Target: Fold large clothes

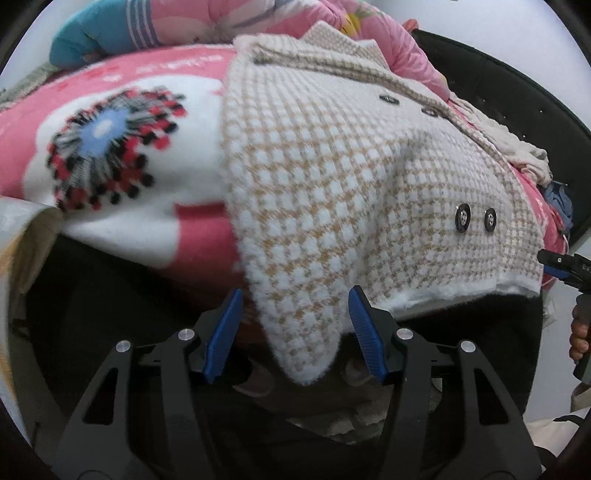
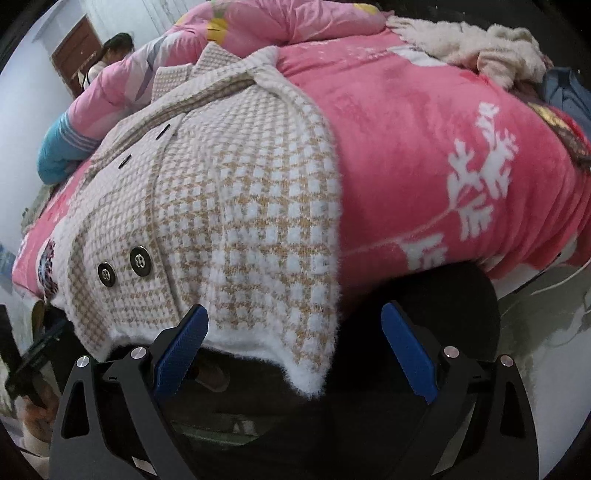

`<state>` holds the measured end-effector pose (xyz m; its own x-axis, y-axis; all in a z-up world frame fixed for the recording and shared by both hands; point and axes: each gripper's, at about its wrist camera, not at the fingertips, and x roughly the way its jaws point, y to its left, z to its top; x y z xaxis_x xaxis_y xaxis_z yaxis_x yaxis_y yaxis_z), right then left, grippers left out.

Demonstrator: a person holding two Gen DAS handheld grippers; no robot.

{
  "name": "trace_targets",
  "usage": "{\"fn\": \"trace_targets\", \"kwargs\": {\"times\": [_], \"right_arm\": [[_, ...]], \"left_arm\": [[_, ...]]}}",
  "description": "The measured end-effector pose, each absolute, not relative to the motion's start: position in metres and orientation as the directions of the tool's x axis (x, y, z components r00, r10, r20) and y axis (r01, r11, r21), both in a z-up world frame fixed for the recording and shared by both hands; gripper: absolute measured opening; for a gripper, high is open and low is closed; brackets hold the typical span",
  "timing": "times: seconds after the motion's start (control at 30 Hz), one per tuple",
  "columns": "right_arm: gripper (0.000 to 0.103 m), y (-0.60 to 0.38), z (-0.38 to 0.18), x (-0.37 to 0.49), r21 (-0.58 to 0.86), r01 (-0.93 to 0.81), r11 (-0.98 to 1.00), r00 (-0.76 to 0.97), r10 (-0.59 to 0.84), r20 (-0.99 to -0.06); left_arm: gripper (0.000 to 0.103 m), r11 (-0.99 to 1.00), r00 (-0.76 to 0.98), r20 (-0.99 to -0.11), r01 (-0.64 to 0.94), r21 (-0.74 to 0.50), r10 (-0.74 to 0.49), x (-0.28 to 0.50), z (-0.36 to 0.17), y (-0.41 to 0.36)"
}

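Observation:
A cream and tan houndstooth coat (image 1: pixel 332 166) (image 2: pixel 221 203) with dark buttons (image 2: pixel 140 261) lies on a pink blanket (image 1: pixel 199 236) (image 2: pixel 406 147), its hem hanging over the bed's near edge. My left gripper (image 1: pixel 295 291) stands open, with the coat's hanging lower corner (image 1: pixel 303 354) between its blue pads, which do not squeeze it. My right gripper (image 2: pixel 295 306) is wide open at the other hem corner (image 2: pixel 314 369); its left pad (image 2: pixel 181 354) overlaps the fluffy hem and the right pad is clear of cloth. The right gripper's tip (image 1: pixel 561 264) also shows at the far right edge of the left wrist view.
A rolled pink quilt (image 2: pixel 280 22) and a blue striped pillow (image 1: pixel 92 40) lie at the far side of the bed. A cream fluffy garment (image 2: pixel 480 48) sits at the bed's right end. A person (image 2: pixel 110 55) is near a brown door (image 2: pixel 74 48). Pale floor (image 2: pixel 546 332) lies to the right.

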<state>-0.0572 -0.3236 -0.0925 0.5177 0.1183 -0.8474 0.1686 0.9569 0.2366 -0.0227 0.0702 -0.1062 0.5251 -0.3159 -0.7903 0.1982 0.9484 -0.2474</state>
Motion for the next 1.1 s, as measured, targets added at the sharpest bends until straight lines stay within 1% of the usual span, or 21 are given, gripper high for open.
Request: {"fn": "trace_targets", "kwargs": {"times": [0.17, 0.37, 0.53, 0.63, 0.8, 0.9, 0.93, 0.97, 1.0, 1.03, 1.07, 1.1], "right_arm": [[0.092, -0.317, -0.095, -0.053, 0.219, 0.158, 0.963, 0.512, 0.110, -0.852], [0.084, -0.312, -0.100, -0.046, 0.209, 0.140, 0.968, 0.490, 0.115, -0.864], [0.083, -0.315, -0.102, -0.045, 0.207, 0.143, 0.968, 0.485, 0.114, -0.867], [0.075, -0.321, -0.105, -0.047, 0.229, 0.146, 0.962, 0.478, 0.133, -0.868], [0.065, -0.324, -0.111, -0.050, 0.259, 0.152, 0.954, 0.463, 0.163, -0.871], [0.056, -0.324, -0.115, -0.051, 0.270, 0.151, 0.951, 0.452, 0.176, -0.874], [0.048, -0.324, -0.116, -0.052, 0.272, 0.148, 0.951, 0.449, 0.180, -0.875], [0.042, -0.324, -0.117, -0.053, 0.272, 0.145, 0.951, 0.445, 0.183, -0.877], [0.039, -0.323, -0.117, -0.054, 0.266, 0.139, 0.954, 0.442, 0.181, -0.879], [0.033, -0.321, -0.117, -0.055, 0.253, 0.132, 0.958, 0.442, 0.172, -0.880], [0.027, -0.321, -0.116, -0.059, 0.238, 0.124, 0.963, 0.444, 0.161, -0.882], [0.024, -0.319, -0.114, -0.062, 0.224, 0.114, 0.968, 0.446, 0.151, -0.882]], "left_arm": [[0.056, 0.939, 0.490, -0.803, 0.227, -0.259, -0.340, -0.018, -0.117, 0.059], [0.056, 0.930, 0.478, -0.801, 0.244, -0.274, -0.361, -0.015, -0.119, 0.052], [0.056, 0.925, 0.447, -0.814, 0.250, -0.286, -0.372, -0.015, -0.123, 0.052], [0.056, 0.928, 0.428, -0.827, 0.246, -0.280, -0.364, -0.014, -0.129, 0.052], [0.057, 0.931, 0.385, -0.853, 0.236, -0.279, -0.353, -0.012, -0.140, 0.049], [0.057, 0.933, 0.374, -0.860, 0.228, -0.277, -0.347, -0.012, -0.147, 0.048], [0.057, 0.933, 0.378, -0.857, 0.226, -0.279, -0.349, -0.012, -0.148, 0.048], [0.057, 0.934, 0.382, -0.856, 0.224, -0.279, -0.348, -0.013, -0.149, 0.048], [0.057, 0.935, 0.385, -0.856, 0.221, -0.278, -0.346, -0.014, -0.151, 0.049], [0.056, 0.935, 0.387, -0.855, 0.218, -0.280, -0.346, -0.014, -0.152, 0.050], [0.053, 0.934, 0.389, -0.852, 0.216, -0.284, -0.349, -0.015, -0.153, 0.051], [0.048, 0.932, 0.392, -0.849, 0.219, -0.288, -0.354, -0.017, -0.153, 0.052]]}}
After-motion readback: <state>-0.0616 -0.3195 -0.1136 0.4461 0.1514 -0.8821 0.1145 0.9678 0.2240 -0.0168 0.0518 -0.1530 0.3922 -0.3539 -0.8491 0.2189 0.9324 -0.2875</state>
